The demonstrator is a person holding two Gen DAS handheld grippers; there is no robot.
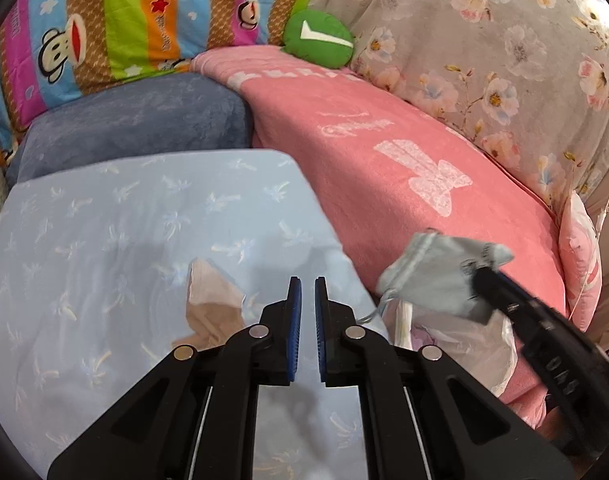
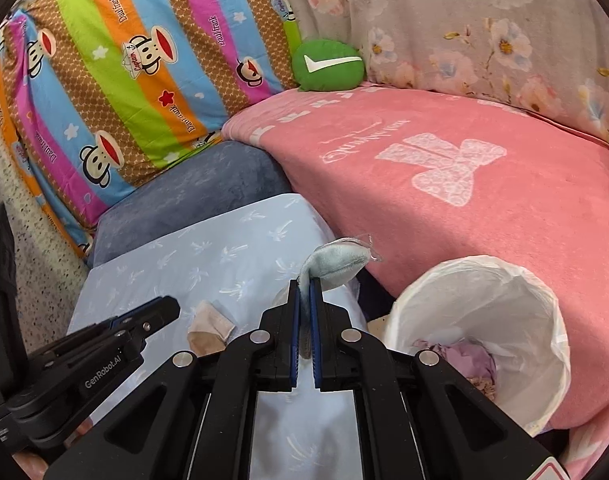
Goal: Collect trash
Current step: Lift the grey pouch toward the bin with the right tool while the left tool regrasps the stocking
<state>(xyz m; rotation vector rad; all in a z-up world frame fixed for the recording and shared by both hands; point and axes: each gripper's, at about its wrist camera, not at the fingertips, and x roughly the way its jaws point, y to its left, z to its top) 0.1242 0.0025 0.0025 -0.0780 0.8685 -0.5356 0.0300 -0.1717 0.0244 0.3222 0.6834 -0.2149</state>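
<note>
My right gripper point(image 2: 305, 286) is shut on a light blue-grey fabric face mask point(image 2: 336, 261) and holds it above the pale blue pillow, left of the bin. In the left wrist view the mask point(image 1: 436, 270) hangs from the right gripper point(image 1: 480, 276) over the bin. A white-lined trash bin point(image 2: 544, 304) stands at the right, with purple and white trash inside; its liner point(image 1: 480, 340) shows below the mask. A crumpled brown tissue point(image 1: 212, 312) lies on the pale blue pillow, also in the right wrist view point(image 2: 208, 326). My left gripper point(image 1: 307, 280) is nearly shut and empty, just right of the tissue.
A pale blue pillow point(image 1: 104, 240) lies under both grippers. A pink blanket point(image 2: 484, 168) covers the bed to the right. A dark blue cushion point(image 2: 192, 196), a striped monkey-print pillow point(image 2: 136, 80), a green round cushion point(image 2: 328, 65) and a floral quilt point(image 2: 484, 28) lie behind.
</note>
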